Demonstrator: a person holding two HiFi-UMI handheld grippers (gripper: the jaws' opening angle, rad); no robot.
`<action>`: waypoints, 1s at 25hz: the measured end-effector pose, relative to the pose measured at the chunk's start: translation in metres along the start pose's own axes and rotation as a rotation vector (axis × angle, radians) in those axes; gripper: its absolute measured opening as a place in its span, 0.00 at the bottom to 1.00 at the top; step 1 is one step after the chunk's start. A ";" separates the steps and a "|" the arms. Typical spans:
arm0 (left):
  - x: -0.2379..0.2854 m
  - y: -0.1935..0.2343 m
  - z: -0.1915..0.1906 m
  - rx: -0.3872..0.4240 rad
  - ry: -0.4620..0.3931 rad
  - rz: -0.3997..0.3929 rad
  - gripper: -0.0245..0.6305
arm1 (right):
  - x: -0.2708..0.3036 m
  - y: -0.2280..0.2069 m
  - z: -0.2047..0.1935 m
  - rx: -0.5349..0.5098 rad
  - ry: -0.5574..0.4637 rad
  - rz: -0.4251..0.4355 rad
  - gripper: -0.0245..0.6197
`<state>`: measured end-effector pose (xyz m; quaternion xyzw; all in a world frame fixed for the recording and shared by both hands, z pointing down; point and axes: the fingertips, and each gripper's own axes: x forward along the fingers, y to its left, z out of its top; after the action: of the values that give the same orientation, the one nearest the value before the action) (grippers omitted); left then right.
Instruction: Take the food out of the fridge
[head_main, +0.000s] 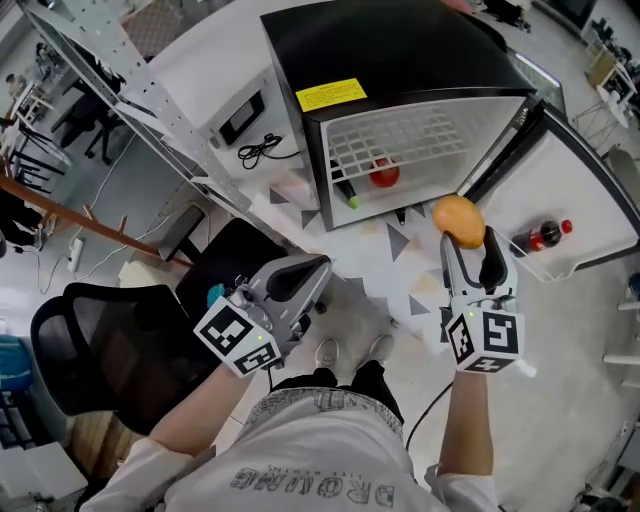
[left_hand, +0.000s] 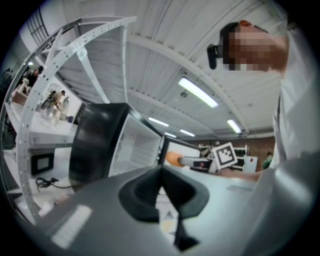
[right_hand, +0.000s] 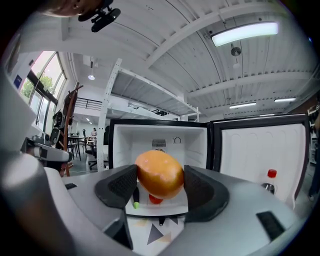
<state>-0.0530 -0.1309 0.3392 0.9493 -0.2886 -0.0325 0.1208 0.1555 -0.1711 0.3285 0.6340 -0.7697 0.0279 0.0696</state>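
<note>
- R gripper (head_main: 468, 248), centre-right of head view: jaws are standing partway apart and clamping an orange round fruit (head_main: 459, 221), one pad pressing on each side.
- The fruit is sitting at the jaw tips, outside the black compact fridge (head_main: 400, 40), just in front of its open compartment. In the right gripper view it is showing at frame centre, w/ the fridge interior behind it.
- L gripper (head_main: 300, 272), lower-left of centre in head view: jaws are meeting at the tips, w/ nothing between them. It is hanging well apart from the fridge, beside the person's body.
- The fridge is occupying the upper centre of head view. Its white-lined door (head_main: 590, 180) is standing wide open at the right.
- Inside, a red round item (head_main: 385, 173) is lying on the compartment floor, under the white wire shelf (head_main: 400, 135). A dark stick-shaped item w/ a green tip (head_main: 347, 195) is lying to its left, near the front edge; type cannot be told.
- A dark bottle w/ red cap (head_main: 545, 237) is lying in the door rack, right of the R gripper.
- A black office chair (head_main: 100, 350) is standing at lower left.
</note>
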 end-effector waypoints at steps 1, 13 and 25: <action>0.000 0.000 0.000 0.000 0.000 -0.001 0.04 | -0.002 0.001 -0.001 0.001 0.003 0.001 0.47; 0.004 0.002 0.008 0.008 -0.018 -0.014 0.04 | -0.013 0.012 -0.007 0.026 0.015 0.011 0.47; 0.007 0.002 0.007 0.005 -0.019 -0.013 0.04 | -0.023 0.016 -0.015 0.052 0.027 0.023 0.47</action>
<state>-0.0492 -0.1377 0.3327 0.9511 -0.2836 -0.0418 0.1152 0.1448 -0.1436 0.3407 0.6265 -0.7748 0.0572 0.0629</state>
